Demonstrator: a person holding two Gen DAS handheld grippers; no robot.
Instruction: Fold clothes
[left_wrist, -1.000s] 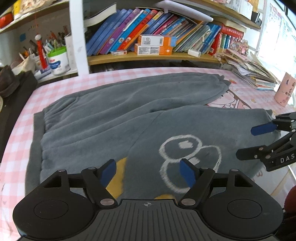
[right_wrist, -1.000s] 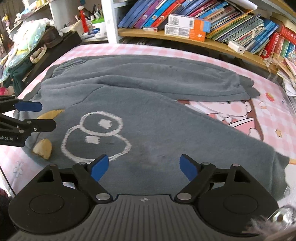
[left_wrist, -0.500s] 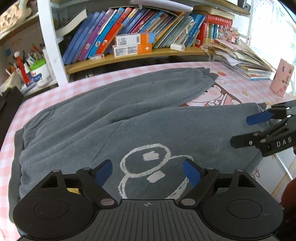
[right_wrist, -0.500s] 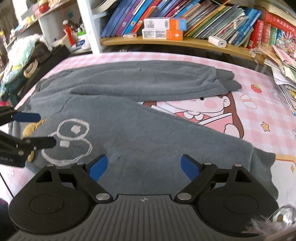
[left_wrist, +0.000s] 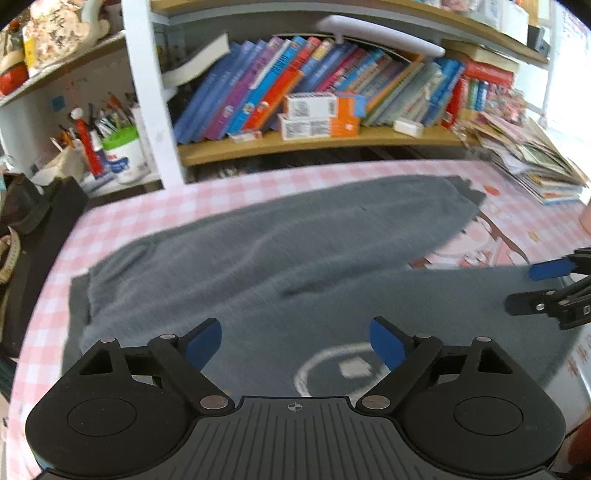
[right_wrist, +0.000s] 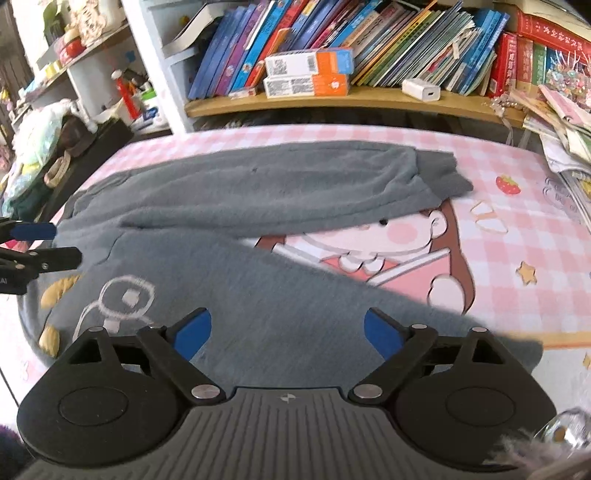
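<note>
Grey fleece trousers with a white ring print lie flat on the pink checked table; they also show in the right wrist view, legs spread apart. My left gripper is open and empty above the near leg, and it shows at the left edge of the right wrist view. My right gripper is open and empty above the near leg's lower part. It appears at the right edge of the left wrist view.
A bookshelf full of books runs along the table's far side. A pen cup stands at the back left. A stack of magazines lies at the back right. Dark clutter sits off the table's left end.
Both grippers have lifted and pulled back, so the trousers look farther off. The views have tilted up towards the shelf. Both stay open and empty.
</note>
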